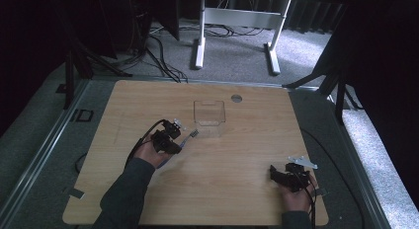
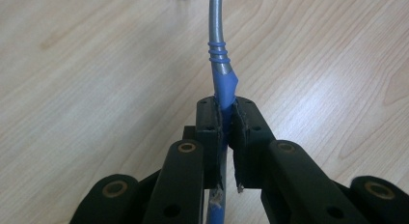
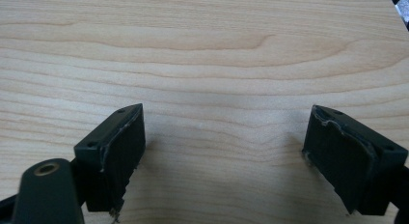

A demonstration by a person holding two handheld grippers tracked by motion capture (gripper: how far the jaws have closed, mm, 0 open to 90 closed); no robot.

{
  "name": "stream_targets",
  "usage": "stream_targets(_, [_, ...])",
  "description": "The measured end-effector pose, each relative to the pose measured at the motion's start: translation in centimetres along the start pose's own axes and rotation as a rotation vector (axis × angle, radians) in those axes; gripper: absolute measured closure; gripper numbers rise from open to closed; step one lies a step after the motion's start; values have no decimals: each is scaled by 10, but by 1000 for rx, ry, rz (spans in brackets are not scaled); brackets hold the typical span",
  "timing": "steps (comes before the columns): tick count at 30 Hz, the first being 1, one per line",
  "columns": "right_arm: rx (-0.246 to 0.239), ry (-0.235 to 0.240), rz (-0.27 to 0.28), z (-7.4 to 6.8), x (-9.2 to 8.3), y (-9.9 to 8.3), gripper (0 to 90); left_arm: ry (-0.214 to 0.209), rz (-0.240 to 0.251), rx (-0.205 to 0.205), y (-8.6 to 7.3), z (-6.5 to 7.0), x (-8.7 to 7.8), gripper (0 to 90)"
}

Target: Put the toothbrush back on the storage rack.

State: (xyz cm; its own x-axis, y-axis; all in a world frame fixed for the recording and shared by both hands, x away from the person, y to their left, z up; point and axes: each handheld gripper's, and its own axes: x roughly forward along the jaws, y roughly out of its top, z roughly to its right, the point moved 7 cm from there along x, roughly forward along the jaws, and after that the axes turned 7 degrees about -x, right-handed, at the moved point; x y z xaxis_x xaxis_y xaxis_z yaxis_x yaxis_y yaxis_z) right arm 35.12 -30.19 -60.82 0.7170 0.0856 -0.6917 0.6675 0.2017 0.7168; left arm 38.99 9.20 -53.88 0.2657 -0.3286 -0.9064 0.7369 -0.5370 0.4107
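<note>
Gripping the blue handle of a fork (image 2: 223, 84) between the left gripper (image 2: 226, 119) fingers, tines pointing toward a clear container (image 1: 209, 115) near mid-worktop (image 1: 237, 189). Resting the right gripper (image 3: 224, 151) low near the worktop's right front edge, fingers (image 3: 123, 151) spread wide, holding nothing.
</note>
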Motion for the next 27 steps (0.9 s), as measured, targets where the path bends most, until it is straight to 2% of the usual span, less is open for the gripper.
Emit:
stream_targets(5, [0, 0, 0, 0, 0, 0, 145, -1, 32, 1, 2, 0, -4, 822])
stream_targets(20, [0, 0, 0, 0, 0, 0, 144, -53, 110, -2, 8, 0, -13, 822])
stream_targets(27, [0, 0, 0, 0, 0, 0, 145, -59, 147, -9, 10, -1, -18, 822])
